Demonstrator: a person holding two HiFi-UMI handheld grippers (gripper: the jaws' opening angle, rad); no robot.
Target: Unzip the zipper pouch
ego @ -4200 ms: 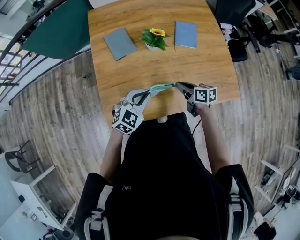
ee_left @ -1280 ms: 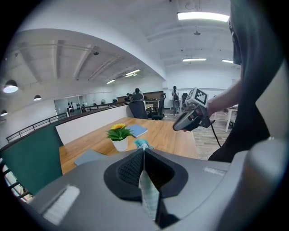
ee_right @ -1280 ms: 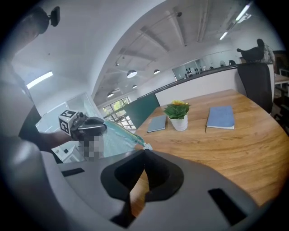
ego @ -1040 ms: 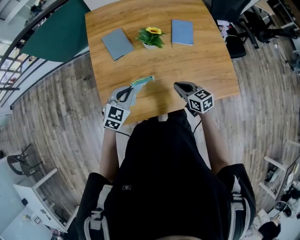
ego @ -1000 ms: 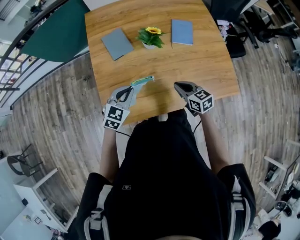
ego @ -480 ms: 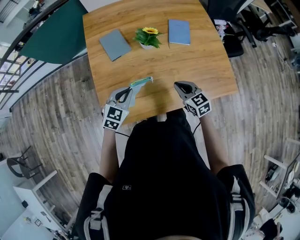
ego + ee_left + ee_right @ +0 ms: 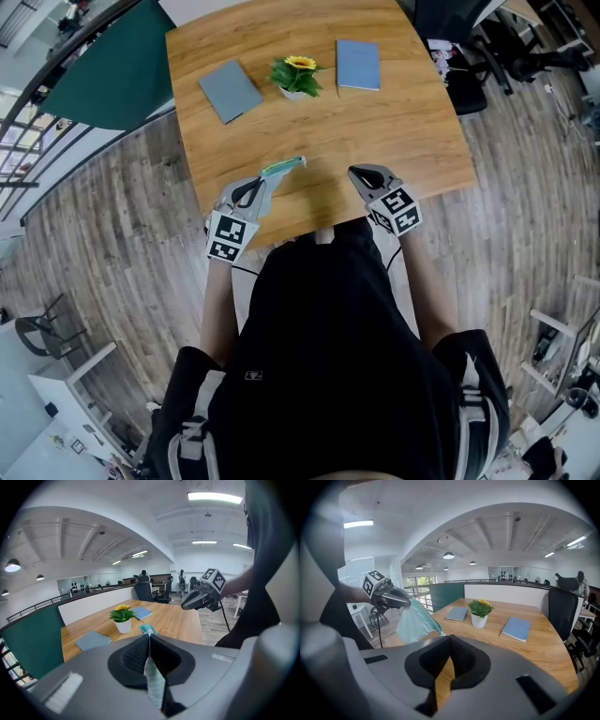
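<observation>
The teal zipper pouch [image 7: 284, 167] is held off the wooden table [image 7: 412, 122] near its front edge. My left gripper [image 7: 265, 178] is shut on one end of it. In the left gripper view the checked fabric [image 7: 153, 679] is pinched between my jaws, and the pouch's far tip [image 7: 146, 629] shows beyond them. In the right gripper view the pouch [image 7: 415, 620] hangs from the left gripper [image 7: 408, 603]. My right gripper [image 7: 355, 172] is a hand's width to the pouch's right, shut on nothing; its own view shows its jaws [image 7: 450, 640] together and clear of the pouch.
At the far side of the table stand a potted sunflower [image 7: 298, 75], a grey notebook [image 7: 229, 89] to its left and a blue notebook [image 7: 358, 65] to its right. A green panel [image 7: 112, 66] borders the table's left. Office chairs [image 7: 478, 37] stand at the upper right.
Four seconds ago the right gripper was at the pouch's right end; now it is apart from it and only the left gripper holds the pouch. In the last second the right gripper rolled slightly.
</observation>
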